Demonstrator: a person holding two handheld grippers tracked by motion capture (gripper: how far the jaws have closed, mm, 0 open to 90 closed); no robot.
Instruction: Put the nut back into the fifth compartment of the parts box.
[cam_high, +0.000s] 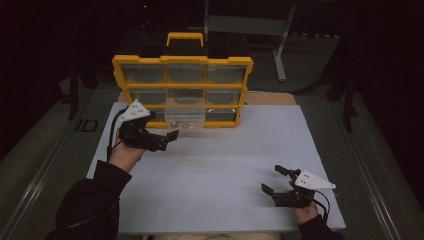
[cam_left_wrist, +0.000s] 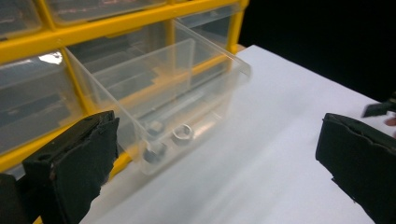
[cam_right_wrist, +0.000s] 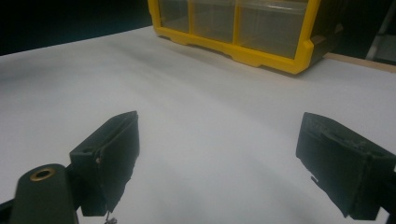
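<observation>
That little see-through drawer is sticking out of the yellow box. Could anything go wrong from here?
Possibly. The clear drawer is pulled well out of the yellow organizer, so a bump from the open left gripper beside it might tip it out. The small metal parts inside could then scatter over the white table.

Clear drawer (cam_left_wrist: 187, 93) pulled out, small hardware inside

Black grippers (cam_high: 167, 139) with grey plates, black cables, dark sleeves.
</observation>
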